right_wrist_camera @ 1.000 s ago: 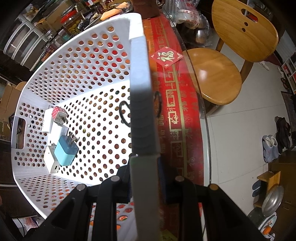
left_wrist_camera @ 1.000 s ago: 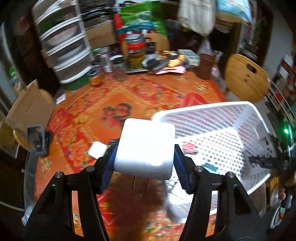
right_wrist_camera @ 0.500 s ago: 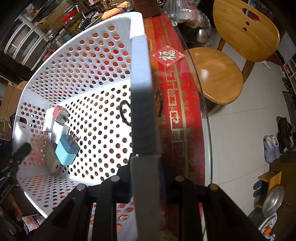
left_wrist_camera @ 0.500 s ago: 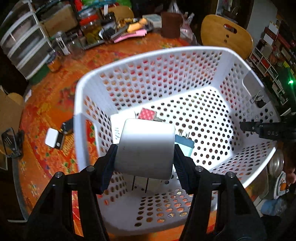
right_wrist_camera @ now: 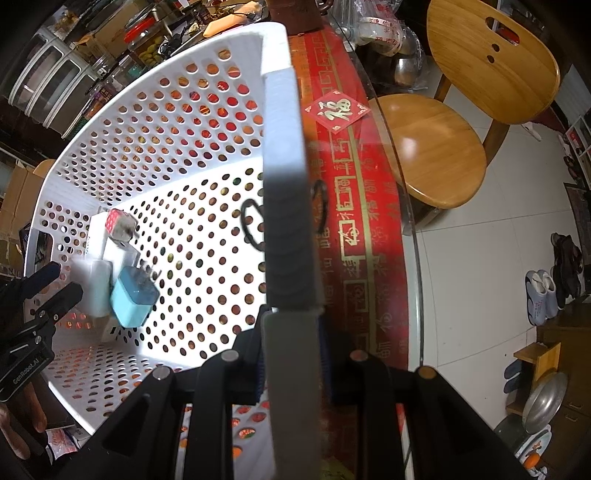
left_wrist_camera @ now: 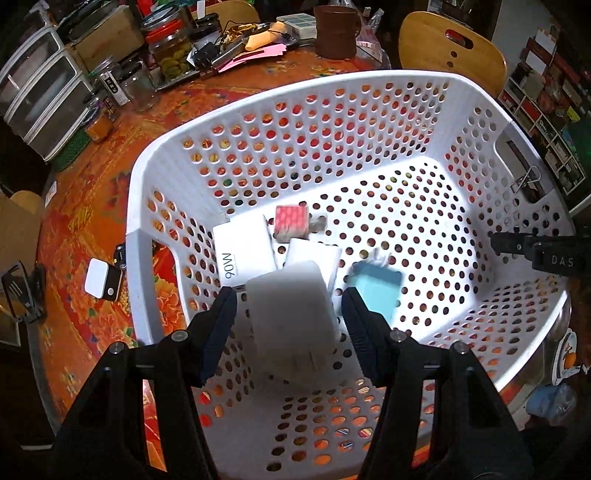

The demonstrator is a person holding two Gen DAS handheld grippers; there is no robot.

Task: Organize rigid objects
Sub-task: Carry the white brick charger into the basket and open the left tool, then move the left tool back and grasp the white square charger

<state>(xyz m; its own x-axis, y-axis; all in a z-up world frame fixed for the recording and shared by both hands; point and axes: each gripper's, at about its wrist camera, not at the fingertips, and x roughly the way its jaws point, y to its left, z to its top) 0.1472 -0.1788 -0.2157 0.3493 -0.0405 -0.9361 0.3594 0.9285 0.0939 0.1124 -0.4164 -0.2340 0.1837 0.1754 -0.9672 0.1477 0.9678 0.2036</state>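
A white perforated basket (left_wrist_camera: 295, 85) stands on the orange floral tablecloth. My left gripper (left_wrist_camera: 290, 310) hangs inside it, pointing down. A white charger block (left_wrist_camera: 291, 314) sits blurred between its fingers, with a gap to each pad, so it is loose. Under it lie a white 90W adapter (left_wrist_camera: 245, 251), a red patterned plug (left_wrist_camera: 291, 221), another white charger (left_wrist_camera: 314, 251) and a blue plug (left_wrist_camera: 378, 290). My right gripper (right_wrist_camera: 291, 325) is shut on the basket's rim (right_wrist_camera: 284, 147) at the far side. The right wrist view shows the white block (right_wrist_camera: 94, 286) beside the blue plug (right_wrist_camera: 133, 299).
A small white charger (left_wrist_camera: 101, 283) lies on the cloth left of the basket. Jars (left_wrist_camera: 170, 51), plastic drawers (left_wrist_camera: 40, 92) and a brown cup (left_wrist_camera: 336, 29) crowd the back. A binder clip (left_wrist_camera: 526, 181) hangs on the rim. A wooden chair (right_wrist_camera: 436, 147) stands by the table edge.
My left gripper moved from over the tablecloth to above and then down into the basket. The white block, gripped firmly before, now sits loose and blurred between the pads. The right gripper held still.
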